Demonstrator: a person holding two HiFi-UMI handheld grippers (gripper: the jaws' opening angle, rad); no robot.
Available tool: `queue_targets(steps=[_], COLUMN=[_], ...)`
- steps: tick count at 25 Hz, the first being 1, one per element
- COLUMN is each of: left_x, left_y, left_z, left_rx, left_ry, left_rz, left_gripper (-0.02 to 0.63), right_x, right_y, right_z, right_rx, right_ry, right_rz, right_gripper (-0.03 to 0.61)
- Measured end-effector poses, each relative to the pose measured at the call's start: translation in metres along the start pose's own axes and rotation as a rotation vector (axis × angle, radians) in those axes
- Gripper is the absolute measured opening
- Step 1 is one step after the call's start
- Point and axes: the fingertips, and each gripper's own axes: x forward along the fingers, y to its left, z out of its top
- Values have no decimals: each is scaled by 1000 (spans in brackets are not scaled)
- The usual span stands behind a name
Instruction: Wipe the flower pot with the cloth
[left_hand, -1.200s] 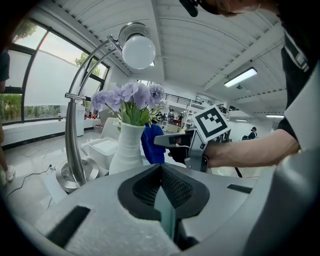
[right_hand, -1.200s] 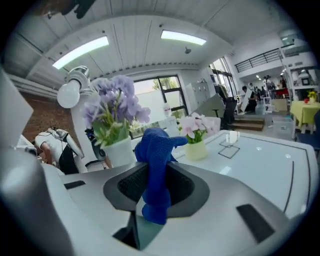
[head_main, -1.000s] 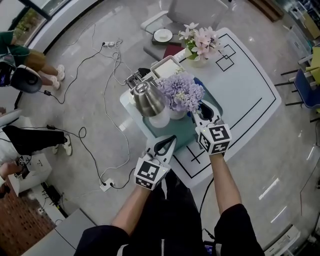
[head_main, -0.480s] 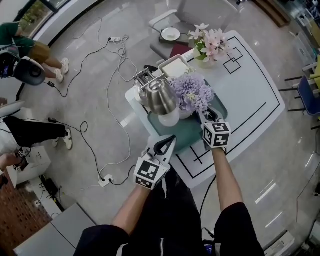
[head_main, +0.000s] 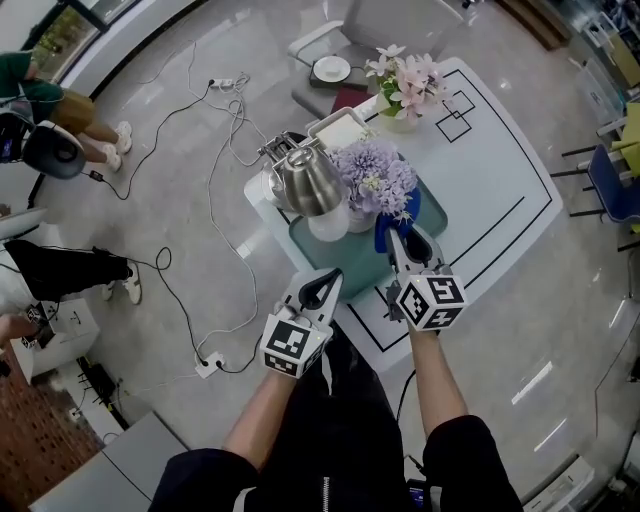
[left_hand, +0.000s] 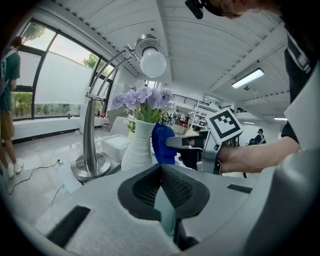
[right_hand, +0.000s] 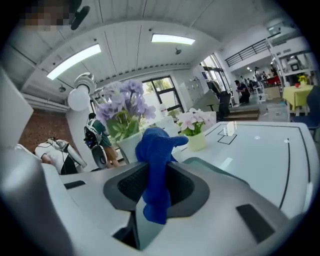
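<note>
The flower pot (head_main: 357, 219) is a white vase of purple flowers standing on a teal tray (head_main: 340, 262). It also shows in the left gripper view (left_hand: 136, 147) and the right gripper view (right_hand: 129, 145). My right gripper (head_main: 394, 240) is shut on the blue cloth (head_main: 400, 210), just right of the pot. The cloth (right_hand: 156, 165) hangs bunched between its jaws, and the left gripper view shows it (left_hand: 161, 142) close beside the vase; whether it touches I cannot tell. My left gripper (head_main: 328, 284) is shut and holds nothing, near the tray's front edge.
A silver desk lamp (head_main: 305, 183) leans over the tray left of the pot. Behind stand a white box (head_main: 338, 130) and a pot of pink flowers (head_main: 405, 85). The white table (head_main: 490, 190) stretches right. Cables (head_main: 215, 200) lie on the floor, with people at the left.
My right gripper has drawn back toward me and lifted the blue cloth off the tray beside the pot. My left gripper has barely moved.
</note>
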Motion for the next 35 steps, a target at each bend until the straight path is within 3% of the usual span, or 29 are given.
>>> queue_targets(steps=[8, 12, 15, 20, 23, 28, 35], left_x=[-21, -25, -26, -29, -32, -44, -53], left_y=[0, 1, 0, 1, 5, 15, 30], left_z=[-8, -8, -8, -5, -4, -3, -4], left_rx=[-7, -17, -17, -22, -28, -40, -55], left_ry=[-3, -15, -21, -35, -39, -48, -59], left_rz=[21, 24, 18, 18, 28, 56, 83], left_gripper=[6, 6, 6, 6, 6, 6, 6], right_x=[17, -1, -22, -37, -27, 6, 24], right_y=[-25, -27, -1, 72, 100, 84, 46], right_z=[-77, -89, -83, -59, -34, -36, -87], right_rx=[42, 45, -75, -385, -465, -393, -253], right_ry=[210, 245, 240, 198, 133, 177, 323], right_rz=[-81, -98, -39, 184, 250, 196, 98], right_gripper=[98, 98, 98, 97, 98, 98, 98])
